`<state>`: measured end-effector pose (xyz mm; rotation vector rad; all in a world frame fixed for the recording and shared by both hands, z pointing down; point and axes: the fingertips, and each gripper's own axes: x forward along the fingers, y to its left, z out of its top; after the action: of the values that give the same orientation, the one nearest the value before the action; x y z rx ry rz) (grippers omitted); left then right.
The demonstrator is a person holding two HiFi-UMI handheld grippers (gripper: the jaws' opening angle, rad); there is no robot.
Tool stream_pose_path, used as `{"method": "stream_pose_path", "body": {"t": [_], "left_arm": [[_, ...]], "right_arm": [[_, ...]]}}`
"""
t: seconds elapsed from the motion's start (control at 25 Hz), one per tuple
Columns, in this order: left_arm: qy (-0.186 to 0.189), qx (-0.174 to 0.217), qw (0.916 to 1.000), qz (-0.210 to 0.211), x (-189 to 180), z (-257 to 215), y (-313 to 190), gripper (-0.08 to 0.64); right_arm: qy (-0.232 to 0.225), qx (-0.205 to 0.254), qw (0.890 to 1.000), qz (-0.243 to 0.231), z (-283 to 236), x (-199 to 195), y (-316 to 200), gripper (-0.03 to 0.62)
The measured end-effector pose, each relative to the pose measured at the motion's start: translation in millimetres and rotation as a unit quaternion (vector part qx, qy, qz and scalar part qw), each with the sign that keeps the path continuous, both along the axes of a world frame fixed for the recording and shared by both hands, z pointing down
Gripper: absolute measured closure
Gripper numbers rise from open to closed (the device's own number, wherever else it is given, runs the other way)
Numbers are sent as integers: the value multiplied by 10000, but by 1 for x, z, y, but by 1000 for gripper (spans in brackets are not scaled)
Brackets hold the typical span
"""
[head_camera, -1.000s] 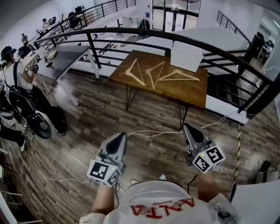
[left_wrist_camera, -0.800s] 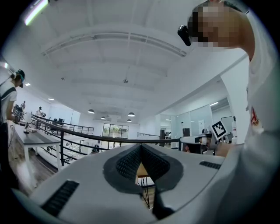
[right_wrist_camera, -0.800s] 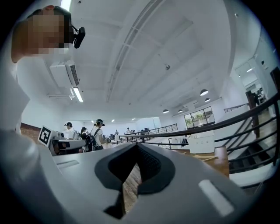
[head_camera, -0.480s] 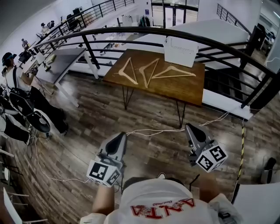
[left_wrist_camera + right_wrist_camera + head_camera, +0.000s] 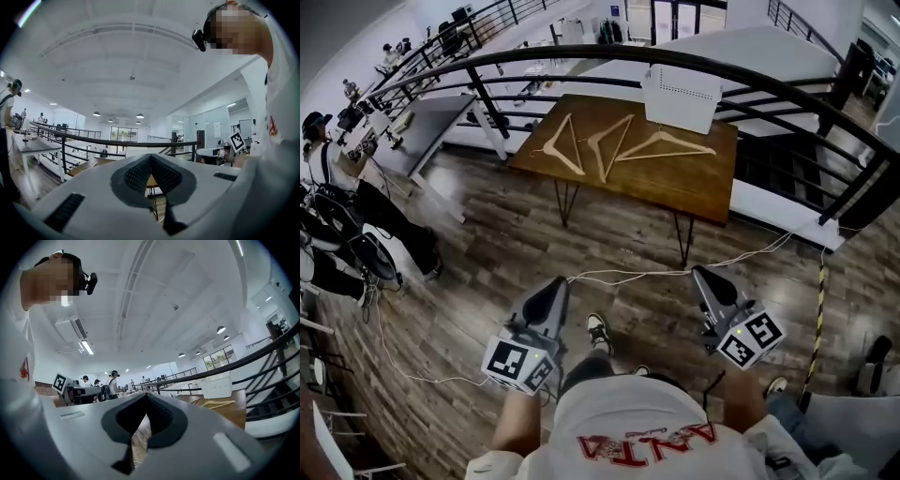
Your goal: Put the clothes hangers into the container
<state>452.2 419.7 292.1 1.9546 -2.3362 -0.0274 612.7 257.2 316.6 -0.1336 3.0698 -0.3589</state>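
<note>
Three wooden clothes hangers (image 5: 561,143) (image 5: 607,145) (image 5: 666,145) lie side by side on a brown wooden table (image 5: 694,187) far ahead. At the table's back edge stands the white container (image 5: 680,97). Both grippers are held level over the floor, well short of the table. My left gripper (image 5: 555,287) is shut and holds nothing, its pads meeting at the tip (image 5: 151,157). My right gripper (image 5: 705,276) is also shut and holds nothing (image 5: 146,397). The right gripper view catches the container (image 5: 216,386) and a hanger (image 5: 220,403) in the distance.
A black curved railing (image 5: 581,58) runs behind and beside the table. White cables (image 5: 628,275) trail over the wood floor between me and the table legs. People with equipment stand at the far left (image 5: 328,159) by a grey table (image 5: 431,117).
The table and hangers have come nearer in the head view as the person walks forward. A shoe now shows between the grippers. Both grippers stay shut.
</note>
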Motion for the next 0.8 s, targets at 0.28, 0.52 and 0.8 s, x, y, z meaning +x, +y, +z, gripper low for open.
{"method": "stream_pose_path", "body": {"t": [0.28,0.52,0.8], "left_arm": [[105,138,9996,216,-42,7,-44,551],[162,305,9993,148,-117,11,-65,551],[191,225,9996,-36,-223,11,-71,551]], "right_arm": [[230,57,9995,220,12,-41,-38,594],[423,244,9985,242,4,-113,-66,594],[707,564,9959,-64,-6,-240,-70,594]]}}
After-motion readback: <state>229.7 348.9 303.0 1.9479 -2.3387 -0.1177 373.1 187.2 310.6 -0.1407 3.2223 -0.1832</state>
